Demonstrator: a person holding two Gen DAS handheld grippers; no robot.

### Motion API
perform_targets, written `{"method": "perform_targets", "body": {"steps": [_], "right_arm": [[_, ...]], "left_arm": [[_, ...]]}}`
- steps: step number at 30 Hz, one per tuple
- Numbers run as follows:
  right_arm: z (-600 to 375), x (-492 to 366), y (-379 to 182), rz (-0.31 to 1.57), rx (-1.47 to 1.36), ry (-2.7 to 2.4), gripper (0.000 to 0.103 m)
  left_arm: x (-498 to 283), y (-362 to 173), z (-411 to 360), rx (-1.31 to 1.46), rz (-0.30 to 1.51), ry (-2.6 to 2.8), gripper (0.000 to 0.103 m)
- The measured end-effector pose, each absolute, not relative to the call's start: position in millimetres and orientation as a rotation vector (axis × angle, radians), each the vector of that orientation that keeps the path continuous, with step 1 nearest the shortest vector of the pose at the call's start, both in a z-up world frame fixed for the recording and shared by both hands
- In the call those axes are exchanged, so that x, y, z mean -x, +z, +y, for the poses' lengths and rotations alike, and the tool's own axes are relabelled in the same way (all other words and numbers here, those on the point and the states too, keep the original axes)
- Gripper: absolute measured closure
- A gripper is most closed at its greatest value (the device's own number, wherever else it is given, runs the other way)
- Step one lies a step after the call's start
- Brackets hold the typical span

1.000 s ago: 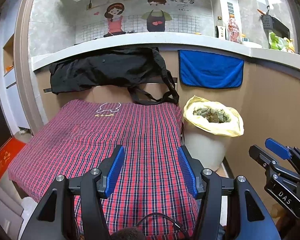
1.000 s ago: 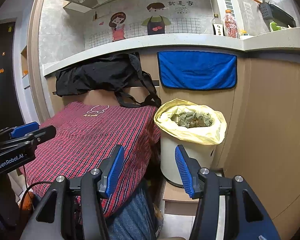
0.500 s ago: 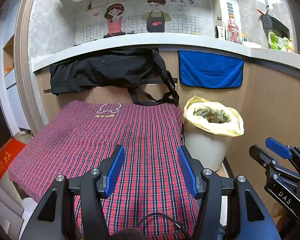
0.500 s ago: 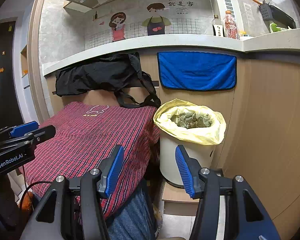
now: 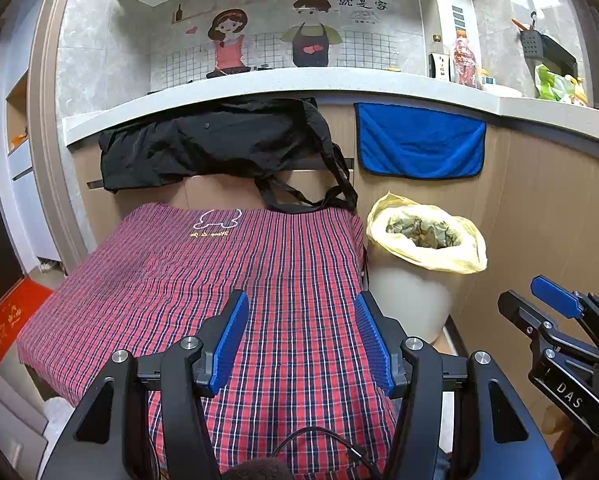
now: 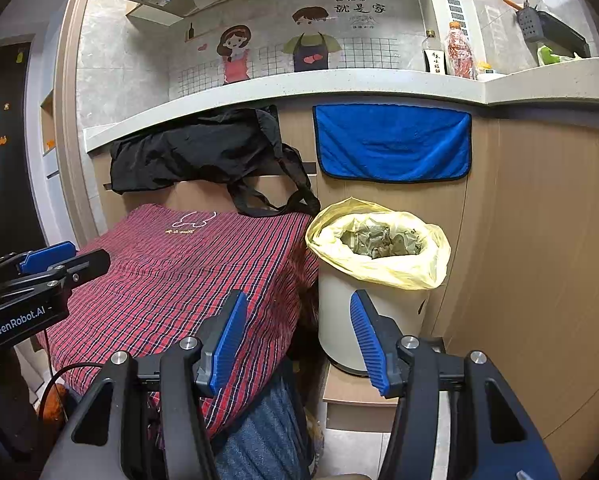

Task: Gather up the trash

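The white trash bin (image 6: 363,320) stands upright on the floor, its long axis vertical and its open mouth pointing straight up. A yellow bag (image 6: 395,268) lines it, folded out and down over the rim. Inside the bag lies a heap of crumpled greenish trash (image 6: 379,240), filling the bin close to the top.

Taking the bin as landmark: it stands close against the wood-panelled cabinet front (image 6: 539,260) behind and to its right. A blue towel (image 6: 391,144) hangs flat on that front just above the bin. To the bin's left, just beside it, is a red plaid cloth (image 5: 227,280) spread over a low surface; whether cloth and bin touch cannot be told. A black bag (image 5: 219,144) hangs under the edge of the bench (image 5: 299,80) above the cloth, up and to the left of the bin, with its straps drooping onto the far edge of the cloth. Bottles (image 6: 455,52) stand on the bench above the bin.

The left gripper (image 5: 299,336) hovers over the plaid cloth, left of the bin, with its jaws spread wide and nothing between the blue pads. The right gripper (image 6: 295,336) hangs in front of the bin, pointing toward its lower left side, jaws likewise parted and empty, its right pad seen against the bin's white wall.
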State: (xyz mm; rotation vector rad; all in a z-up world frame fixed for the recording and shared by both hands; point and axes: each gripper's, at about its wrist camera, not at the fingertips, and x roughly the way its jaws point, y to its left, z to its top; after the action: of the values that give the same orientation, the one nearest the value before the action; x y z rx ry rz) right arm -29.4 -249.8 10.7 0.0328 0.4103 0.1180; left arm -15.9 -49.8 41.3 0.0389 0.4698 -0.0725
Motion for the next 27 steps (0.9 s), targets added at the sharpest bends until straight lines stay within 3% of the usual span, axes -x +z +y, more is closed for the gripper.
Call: {"method": "perform_targets", "body": {"steps": [27], "right_arm": [[-251.5, 34.6, 15.0, 0.395, -0.028, 0.106, 0.051]], "left_arm": [[21.9, 45.8, -48.4, -0.048, 0.445, -0.075, 0.047]]}}
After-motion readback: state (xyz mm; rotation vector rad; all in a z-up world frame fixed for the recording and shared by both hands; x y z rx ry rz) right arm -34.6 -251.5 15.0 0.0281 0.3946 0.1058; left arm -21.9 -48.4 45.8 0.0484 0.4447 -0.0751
